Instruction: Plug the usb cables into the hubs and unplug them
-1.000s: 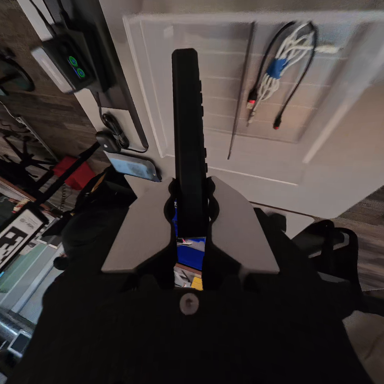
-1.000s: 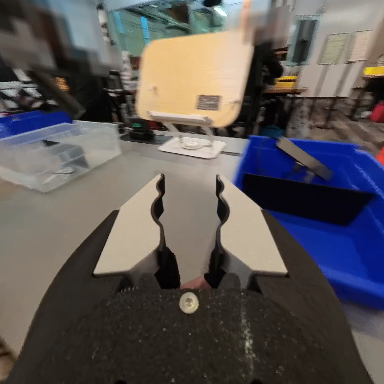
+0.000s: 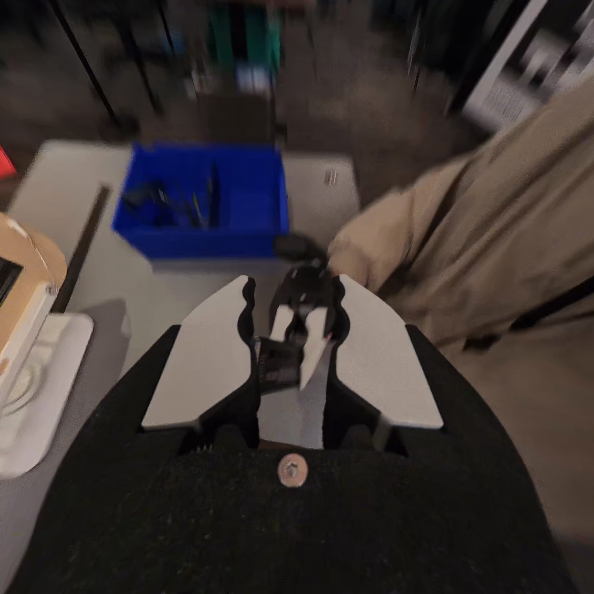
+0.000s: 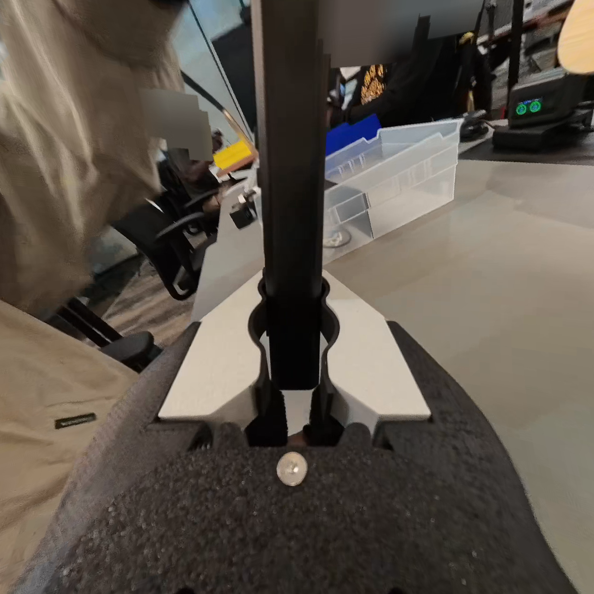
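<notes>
My right gripper (image 4: pixel 293 283) is shut on a long black USB hub (image 4: pixel 289 160) that stands up along its fingers, above the grey table (image 4: pixel 482 305). In the left wrist view my left gripper (image 3: pixel 292 283) is open and empty. Between its fingers the right gripper (image 3: pixel 302 308) shows farther off, with the hub's dark end (image 3: pixel 278 366) in it. No USB cables are in view. The left view is blurred by motion.
A blue bin (image 3: pixel 205 238) with dark items stands on the table beyond the grippers. A clear plastic bin (image 4: pixel 401 180) lies ahead on the right. A tablet stand's white base (image 3: pixel 32 385) sits at left. A person's beige sleeve (image 3: pixel 450 241) is close at right. There is about 20 cm between the tips of the two grippers.
The black hub has passed from my left gripper to my right. The left has opened and swung away from the cable tray; the right has shut on the hub.
</notes>
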`<state>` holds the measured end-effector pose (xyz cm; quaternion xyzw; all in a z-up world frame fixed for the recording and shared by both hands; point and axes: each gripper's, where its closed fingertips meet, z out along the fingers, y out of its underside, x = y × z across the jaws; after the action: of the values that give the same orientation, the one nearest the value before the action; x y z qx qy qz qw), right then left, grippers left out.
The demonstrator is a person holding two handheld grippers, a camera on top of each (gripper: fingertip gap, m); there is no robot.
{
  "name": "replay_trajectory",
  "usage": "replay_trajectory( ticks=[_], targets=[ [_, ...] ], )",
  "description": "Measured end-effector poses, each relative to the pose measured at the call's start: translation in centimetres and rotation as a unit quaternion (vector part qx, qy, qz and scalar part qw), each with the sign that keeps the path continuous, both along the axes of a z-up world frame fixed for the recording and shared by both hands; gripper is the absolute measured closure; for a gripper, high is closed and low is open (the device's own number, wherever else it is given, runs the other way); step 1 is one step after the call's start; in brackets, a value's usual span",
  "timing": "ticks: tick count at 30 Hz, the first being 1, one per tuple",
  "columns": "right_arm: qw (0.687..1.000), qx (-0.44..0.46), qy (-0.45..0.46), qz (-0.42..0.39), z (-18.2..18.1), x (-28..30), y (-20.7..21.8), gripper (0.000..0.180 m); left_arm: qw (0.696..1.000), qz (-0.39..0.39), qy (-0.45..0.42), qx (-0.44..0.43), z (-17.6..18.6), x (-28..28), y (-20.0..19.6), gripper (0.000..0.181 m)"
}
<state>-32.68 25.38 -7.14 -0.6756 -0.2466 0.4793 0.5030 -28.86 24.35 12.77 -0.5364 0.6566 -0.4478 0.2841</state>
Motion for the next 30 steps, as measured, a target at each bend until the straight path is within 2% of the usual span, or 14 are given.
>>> replay_trajectory(
  ticks=[1, 3, 6, 8, 10, 12, 13, 16, 18, 21, 25, 30],
  targets=[
    [1.000, 0.000, 0.021, 0.005, 0.5, 0.3, 0.1, 0.153, 0.998, 0.025, -0.059, -0.020, 0.6, -1.2, -0.7, 0.134],
    [0.999, 0.012, 0.051, -0.006, 1.5, 1.3, 0.7, 0.153, 0.984, 0.131, -0.121, -0.018, -1.6, -3.9, -1.3, 0.137],
    [0.997, 0.044, 0.039, -0.059, 2.0, 3.1, 2.7, 0.153, 0.939, 0.303, -0.160, -0.022, -9.3, -7.7, -3.1, 0.135],
    [0.991, 0.085, 0.001, -0.107, 2.2, 4.5, 4.3, 0.153, 0.894, 0.406, -0.171, -0.080, -14.8, -9.5, -4.4, 0.138],
    [0.982, 0.125, -0.020, -0.138, 2.5, 5.5, 5.4, 0.153, 0.859, 0.472, -0.158, -0.121, -19.6, -10.9, -5.8, 0.140],
    [0.979, 0.134, -0.021, -0.153, 2.4, 6.4, 6.1, 0.153, 0.838, 0.512, -0.159, -0.103, -22.2, -12.3, -6.4, 0.151],
    [0.979, 0.130, -0.014, -0.158, 2.2, 6.8, 6.3, 0.153, 0.833, 0.523, -0.155, -0.093, -22.9, -12.7, -6.4, 0.150],
    [0.978, 0.127, -0.008, -0.168, 1.3, 7.8, 6.5, 0.153, 0.865, 0.476, -0.127, -0.096, -22.8, -12.2, -7.0, 0.143],
    [0.976, 0.125, -0.004, -0.178, 0.8, 8.3, 6.6, 0.153, 0.870, 0.477, -0.105, -0.064, -23.4, -12.6, -6.5, 0.143],
    [0.973, 0.117, 0.000, -0.199, -0.1, 8.8, 6.9, 0.153, 0.867, 0.492, -0.066, -0.047, -24.9, -13.3, -5.8, 0.140],
    [0.970, 0.134, -0.005, -0.204, 0.1, 8.6, 6.9, 0.153, 0.861, 0.499, -0.069, -0.070, -25.0, -13.5, -5.0, 0.138],
    [0.969, 0.145, -0.021, -0.200, 0.0, 8.1, 6.7, 0.153, 0.827, 0.539, -0.087, -0.134, -24.2, -16.0, -2.9, 0.139]
  ],
)
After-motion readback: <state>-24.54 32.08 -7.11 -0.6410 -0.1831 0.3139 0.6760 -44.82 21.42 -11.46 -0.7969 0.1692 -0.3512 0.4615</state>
